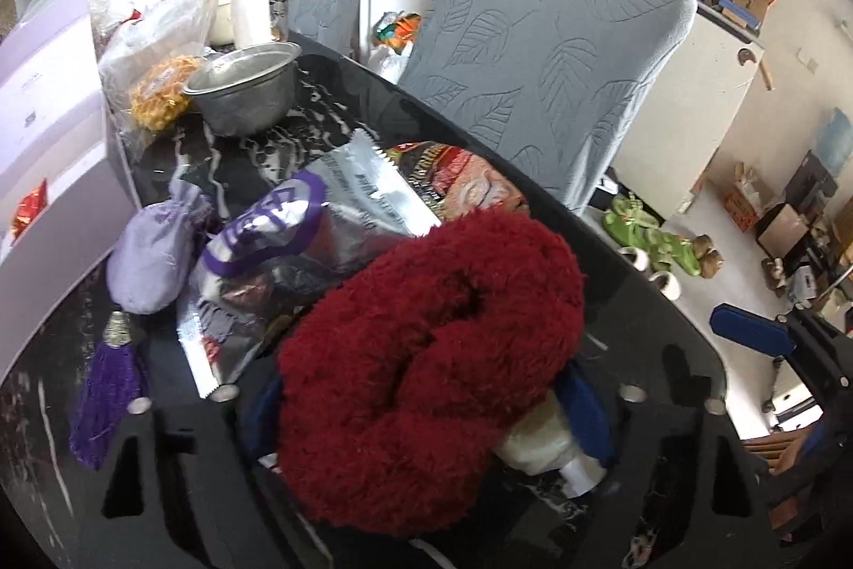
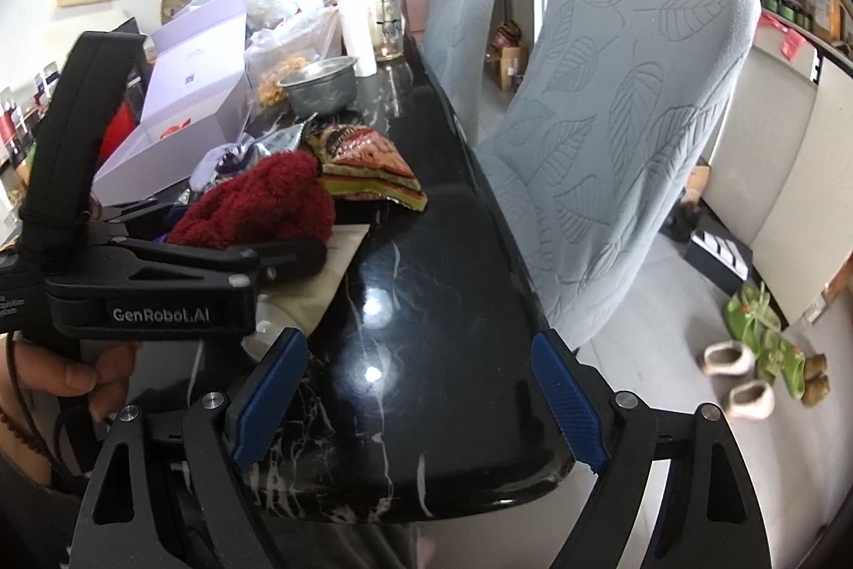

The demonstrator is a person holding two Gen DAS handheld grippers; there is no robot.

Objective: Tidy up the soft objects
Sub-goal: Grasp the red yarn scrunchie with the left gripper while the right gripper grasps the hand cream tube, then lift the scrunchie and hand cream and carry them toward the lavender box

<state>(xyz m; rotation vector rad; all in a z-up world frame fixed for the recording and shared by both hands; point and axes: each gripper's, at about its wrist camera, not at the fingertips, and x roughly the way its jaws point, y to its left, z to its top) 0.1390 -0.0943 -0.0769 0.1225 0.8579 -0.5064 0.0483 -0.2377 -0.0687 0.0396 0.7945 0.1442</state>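
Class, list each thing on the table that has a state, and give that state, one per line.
Red fluffy item: bunched between the left gripper's blue pads.
Right gripper: open, empty.
Metal bowl: upright.
Lilac pouch: lying on its side.
Lilac box: open.

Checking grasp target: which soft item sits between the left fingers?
The fluffy dark red yarn bundle; the lilac fabric pouch and purple tassel lie aside.

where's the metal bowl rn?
The metal bowl stands on the black marble table, upper left in the left wrist view, beside the bag of yellow snacks and beyond the red fuzzy bundle.
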